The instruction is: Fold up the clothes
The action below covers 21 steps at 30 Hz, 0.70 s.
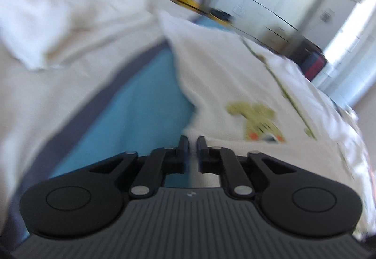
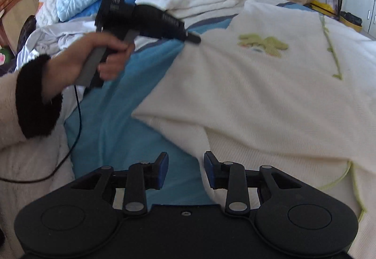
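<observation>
The cream garment (image 2: 270, 94) is spread on the bed (image 2: 131, 132), long axis running away to the upper right. Its far-left edge is pinched by the left hand-held gripper (image 2: 196, 39). The right hand-held gripper (image 2: 186, 160), jaws parted and empty, is placed just beside the near corner.

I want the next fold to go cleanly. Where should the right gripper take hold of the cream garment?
Probably the near left corner of the cream garment, just ahead of the open right gripper: it lies flat over the blue sheet, so slide in low from the sheet side.
</observation>
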{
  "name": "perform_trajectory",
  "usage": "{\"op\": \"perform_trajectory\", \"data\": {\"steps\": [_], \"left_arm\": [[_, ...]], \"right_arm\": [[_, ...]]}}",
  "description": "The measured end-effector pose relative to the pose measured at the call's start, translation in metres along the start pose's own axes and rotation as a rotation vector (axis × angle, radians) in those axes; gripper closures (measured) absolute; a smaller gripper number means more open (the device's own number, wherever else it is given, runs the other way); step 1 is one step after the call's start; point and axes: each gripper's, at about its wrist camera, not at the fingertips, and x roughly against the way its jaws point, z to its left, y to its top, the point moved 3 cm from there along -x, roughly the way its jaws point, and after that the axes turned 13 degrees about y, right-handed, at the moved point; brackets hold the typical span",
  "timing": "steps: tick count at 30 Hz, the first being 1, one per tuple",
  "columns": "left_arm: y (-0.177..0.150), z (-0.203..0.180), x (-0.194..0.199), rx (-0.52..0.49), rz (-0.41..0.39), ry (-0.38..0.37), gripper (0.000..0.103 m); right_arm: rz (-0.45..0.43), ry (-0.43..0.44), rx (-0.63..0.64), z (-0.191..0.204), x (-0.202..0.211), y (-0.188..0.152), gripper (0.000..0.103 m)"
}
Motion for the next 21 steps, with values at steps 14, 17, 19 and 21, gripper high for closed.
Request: {"op": "perform_trajectory", "data": {"steps": [14, 17, 19, 21], "left_arm": [[-0.085, 0.008, 0.051, -0.012, 0.433, -0.213, 0.01], [-0.092, -0.001, 0.051, -0.02, 0.427, -0.183, 0.005], [-0.093, -0.005, 0.056, -0.041, 0.364, -0.134, 0.037], [-0.092, -0.012, 0.06, -0.14, 0.258, -0.036, 0.101]], "right_arm": [[-0.003, -0.16, 0.092, -0.001, -0.002, -0.02, 0.06], [-0.011, -0.168, 0.115, 0.002, -0.012, -0.019, 0.06], [-0.025, -0.189, 0.125, 0.003, -0.021, -0.018, 0.06], [-0.047, -0.212, 0.129, 0.002, -0.029, -0.016, 0.06]]}}
